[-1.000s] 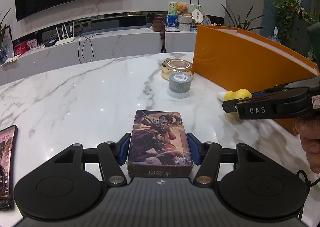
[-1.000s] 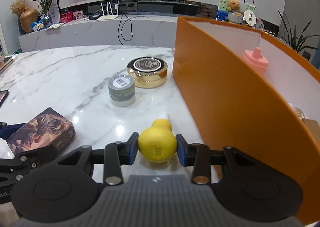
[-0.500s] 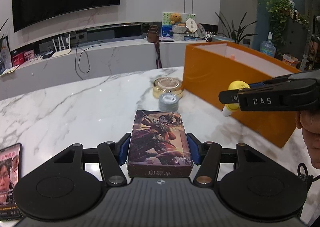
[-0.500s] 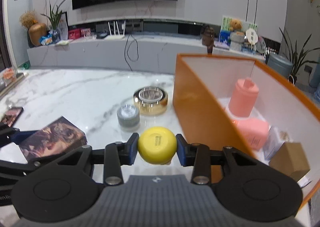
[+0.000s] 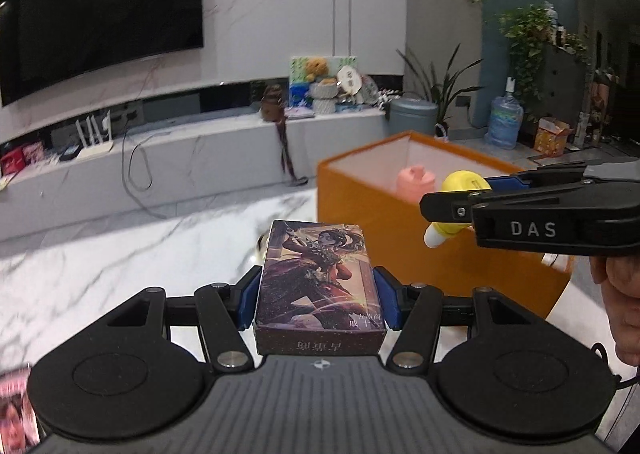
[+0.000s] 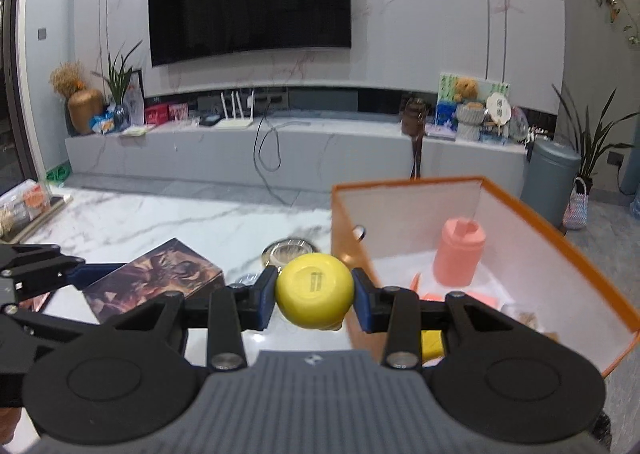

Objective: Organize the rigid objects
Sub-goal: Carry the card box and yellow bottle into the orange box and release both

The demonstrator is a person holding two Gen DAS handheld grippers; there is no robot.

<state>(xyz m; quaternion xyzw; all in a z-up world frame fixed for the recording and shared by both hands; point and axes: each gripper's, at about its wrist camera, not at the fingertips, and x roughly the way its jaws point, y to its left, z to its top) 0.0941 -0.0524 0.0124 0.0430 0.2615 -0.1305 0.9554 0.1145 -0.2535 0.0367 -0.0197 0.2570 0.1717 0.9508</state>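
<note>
My left gripper (image 5: 318, 300) is shut on a dark illustrated card box (image 5: 318, 278), held above the marble table (image 5: 120, 254). My right gripper (image 6: 315, 300) is shut on a round yellow bottle (image 6: 315, 289), bottom facing the camera. In the left wrist view that yellow bottle (image 5: 460, 196) hangs white cap down near the orange box's (image 5: 384, 222) near wall, gripped by the right gripper (image 5: 460, 206). The orange box (image 6: 560, 238) is open-topped with a pink bottle (image 6: 460, 256) inside. The card box (image 6: 152, 280) appears at the right wrist view's lower left.
A gold-lidded tin (image 6: 290, 250) sits on the table (image 6: 160, 222) beside the orange box's left wall. Pink flat items and a small carton lie on the box floor. A phone (image 5: 16, 410) lies at the left edge. A person's hand (image 5: 620, 294) holds the right gripper.
Both grippers have risen from the table with their objects. The yellow bottle went from table level up to the orange box's rim, and the box's inside came into view.
</note>
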